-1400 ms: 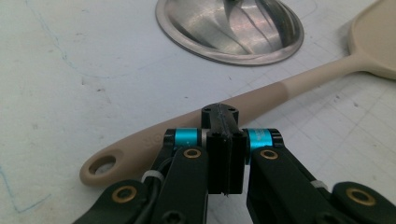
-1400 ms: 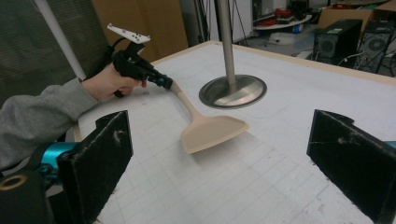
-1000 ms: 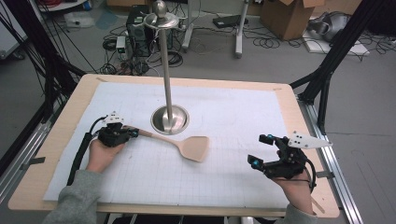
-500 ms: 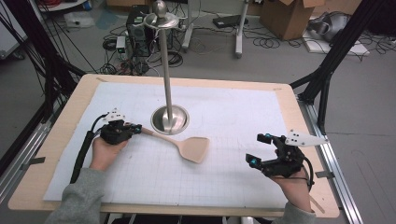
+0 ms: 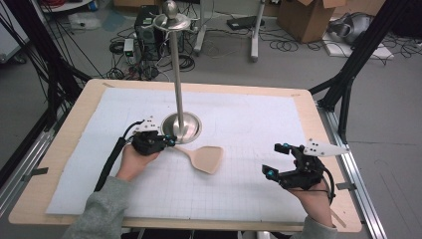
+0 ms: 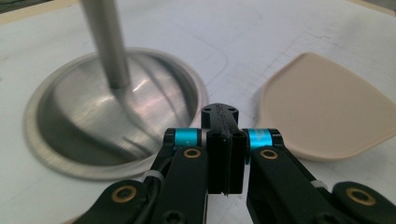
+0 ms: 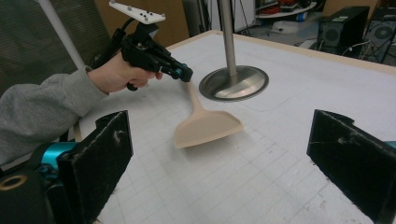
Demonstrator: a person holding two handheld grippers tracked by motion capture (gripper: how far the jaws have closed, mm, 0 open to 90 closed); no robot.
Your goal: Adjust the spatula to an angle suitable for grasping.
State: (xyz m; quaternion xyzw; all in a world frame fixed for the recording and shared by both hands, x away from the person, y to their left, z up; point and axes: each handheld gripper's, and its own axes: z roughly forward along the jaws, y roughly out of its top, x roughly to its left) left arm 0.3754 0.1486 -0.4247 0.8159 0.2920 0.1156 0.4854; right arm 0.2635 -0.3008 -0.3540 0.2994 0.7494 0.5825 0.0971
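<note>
high view: my left fingers [image 5: 170, 142] clenched on spatula [image 5: 205, 158] handle tip, blade tilted up off bench [image 5: 239, 199], just near-right of steel stand [image 5: 181, 127] base, likely so handle end can go up to stand. my right fingers [image 5: 277, 159] released, empty, parked well right, clear of work.

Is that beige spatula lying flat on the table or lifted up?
Lifted: the left hand-held gripper holds the spatula by its handle, blade above the table.
</note>
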